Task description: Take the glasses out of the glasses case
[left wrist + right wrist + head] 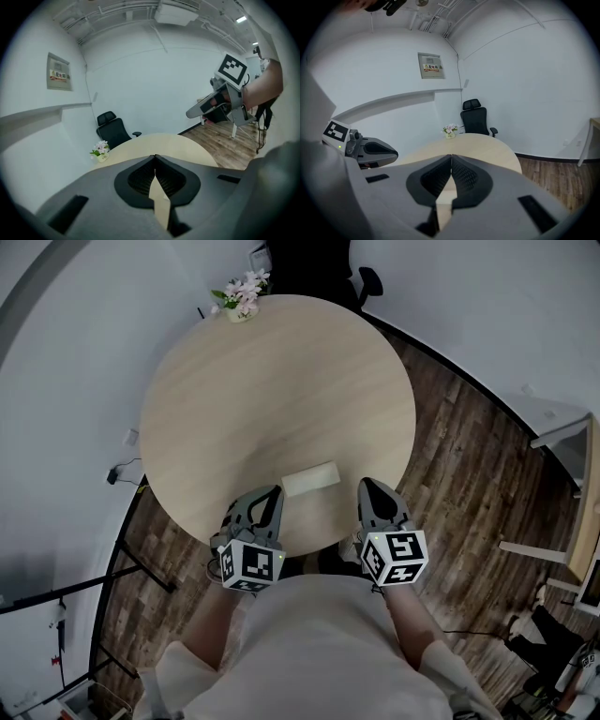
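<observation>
A pale, closed glasses case point(310, 480) lies near the front edge of the round wooden table point(272, 390). My left gripper point(274, 493) hovers just left of the case, its jaws shut with nothing between them. My right gripper point(367, 486) hovers just right of the case, also shut and empty. In the left gripper view the jaw tips point(155, 157) meet over the tabletop, and the right gripper point(206, 107) shows at the upper right. In the right gripper view the tips point(451, 156) meet too, with the left gripper point(375, 150) at the left. The case is hidden in both gripper views.
A small pot of pink flowers point(240, 296) stands at the table's far edge, with a black office chair point(368, 282) behind it. White desks point(561, 427) stand on the wood floor to the right. The person's torso point(309, 652) is close to the table's front.
</observation>
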`<action>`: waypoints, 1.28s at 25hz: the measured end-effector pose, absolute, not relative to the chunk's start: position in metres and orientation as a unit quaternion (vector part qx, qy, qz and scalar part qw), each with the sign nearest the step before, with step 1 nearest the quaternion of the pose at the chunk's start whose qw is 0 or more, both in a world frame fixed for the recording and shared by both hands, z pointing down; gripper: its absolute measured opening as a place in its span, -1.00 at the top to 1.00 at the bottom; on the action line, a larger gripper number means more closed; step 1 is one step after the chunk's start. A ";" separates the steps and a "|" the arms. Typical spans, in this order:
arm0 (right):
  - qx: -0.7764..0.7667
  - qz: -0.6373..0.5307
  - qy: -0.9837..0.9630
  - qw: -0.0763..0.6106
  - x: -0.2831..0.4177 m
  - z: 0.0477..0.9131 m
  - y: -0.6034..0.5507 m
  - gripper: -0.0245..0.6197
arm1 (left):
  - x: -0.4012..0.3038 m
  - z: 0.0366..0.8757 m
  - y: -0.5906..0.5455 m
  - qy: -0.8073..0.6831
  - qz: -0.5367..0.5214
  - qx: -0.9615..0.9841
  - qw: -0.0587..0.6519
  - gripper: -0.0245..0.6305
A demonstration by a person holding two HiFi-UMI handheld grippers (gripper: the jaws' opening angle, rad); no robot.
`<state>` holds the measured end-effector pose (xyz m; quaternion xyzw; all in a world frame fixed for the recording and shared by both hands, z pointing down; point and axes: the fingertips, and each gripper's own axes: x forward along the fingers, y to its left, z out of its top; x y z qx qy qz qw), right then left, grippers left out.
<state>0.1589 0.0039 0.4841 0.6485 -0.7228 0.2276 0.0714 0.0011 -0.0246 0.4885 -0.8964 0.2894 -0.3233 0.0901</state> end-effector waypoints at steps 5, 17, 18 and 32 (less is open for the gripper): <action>0.650 0.232 -0.719 0.084 0.160 0.490 0.004 0.88 | 0.013 0.515 -0.015 0.239 -0.381 -0.884 0.124 0.90; 0.645 0.241 -0.719 0.095 0.163 0.498 -0.004 0.88 | 0.020 0.598 -0.004 0.146 -0.501 -0.831 0.191 0.90; 0.645 0.241 -0.719 0.096 0.163 0.499 -0.004 0.88 | 0.020 0.607 -0.004 0.141 -0.509 -0.826 0.196 0.90; 0.628 0.254 -0.727 0.114 0.163 0.511 -0.016 0.88 | 0.010 0.719 0.000 0.086 -0.596 -0.765 0.228 0.90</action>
